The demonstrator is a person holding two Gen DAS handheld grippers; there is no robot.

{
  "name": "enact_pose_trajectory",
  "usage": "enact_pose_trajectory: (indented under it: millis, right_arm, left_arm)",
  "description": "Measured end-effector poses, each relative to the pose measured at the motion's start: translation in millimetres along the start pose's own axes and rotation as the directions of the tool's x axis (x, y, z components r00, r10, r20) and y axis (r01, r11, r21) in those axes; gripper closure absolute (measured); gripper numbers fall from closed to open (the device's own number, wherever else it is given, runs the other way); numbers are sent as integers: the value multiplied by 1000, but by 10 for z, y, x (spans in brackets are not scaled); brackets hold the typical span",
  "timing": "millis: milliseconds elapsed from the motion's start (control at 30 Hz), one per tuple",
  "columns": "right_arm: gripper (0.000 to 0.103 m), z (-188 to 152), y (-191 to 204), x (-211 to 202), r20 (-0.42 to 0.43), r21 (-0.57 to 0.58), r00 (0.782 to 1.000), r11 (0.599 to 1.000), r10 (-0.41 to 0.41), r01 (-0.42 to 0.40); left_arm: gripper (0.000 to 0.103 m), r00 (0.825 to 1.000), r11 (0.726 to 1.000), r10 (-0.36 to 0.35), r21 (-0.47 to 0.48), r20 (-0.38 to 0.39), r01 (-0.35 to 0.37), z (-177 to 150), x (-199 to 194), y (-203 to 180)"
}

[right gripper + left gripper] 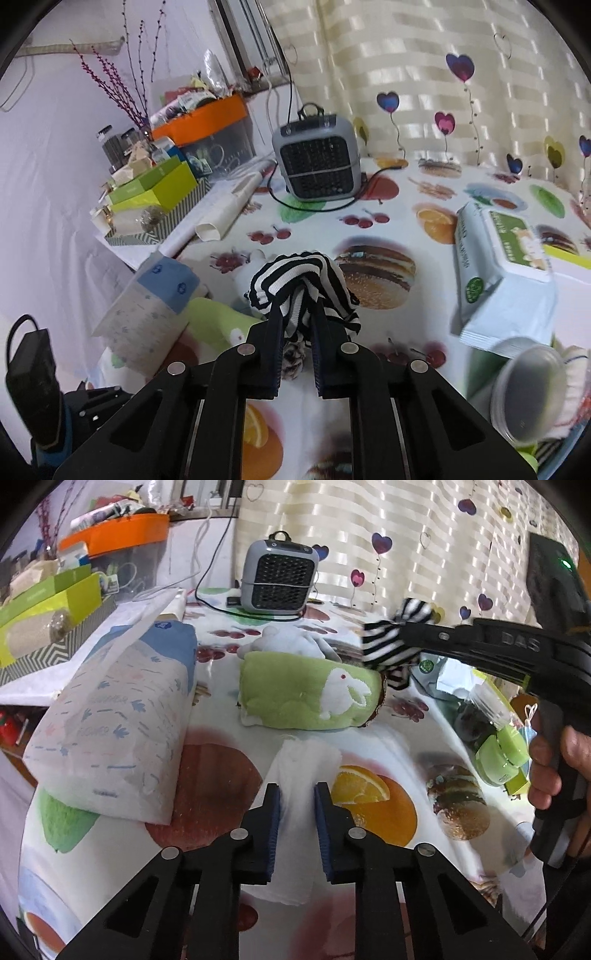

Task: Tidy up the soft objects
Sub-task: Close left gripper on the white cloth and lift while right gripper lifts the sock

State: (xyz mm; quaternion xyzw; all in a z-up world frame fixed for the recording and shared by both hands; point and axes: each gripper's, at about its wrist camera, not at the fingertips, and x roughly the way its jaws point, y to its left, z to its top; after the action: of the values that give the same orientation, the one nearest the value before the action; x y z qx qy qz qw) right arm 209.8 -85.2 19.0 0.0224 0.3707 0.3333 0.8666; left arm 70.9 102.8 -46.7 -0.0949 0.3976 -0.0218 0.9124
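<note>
The left tool (pixel 297 794) pinches a white fluffy tissue sheet (pixel 295 805) on the fruit-printed worktop (pixel 369 738), just before the rolled green rabbit towel (pixel 306 692); beyond it, the right tool (pixel 402 638) clamps striped black-and-white cloth (pixel 384 642).

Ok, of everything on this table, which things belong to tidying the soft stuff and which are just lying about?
Part of the job:
- striped cloth, pinched in the right gripper
- white cloth, between the left gripper pads
- green rabbit towel
- white plush toy

Lying about:
- grey heater
- wipes pack
- orange box
- plastic tub
</note>
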Motion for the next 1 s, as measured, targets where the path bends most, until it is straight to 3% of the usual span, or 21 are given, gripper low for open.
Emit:
enact_pose_trajectory:
  millis: [600,1000]
  right_arm:
    - [89,-233,101,-756,85,-17,996,999,41,-40]
    - [89,-320,-12,-1083,131,0,991,999,32,-32]
  left_arm:
    - [86,996,1000,-21,-18,91,23,55,-469,-272]
    - [86,991,999,-40,33,129,36,187,-588,-585]
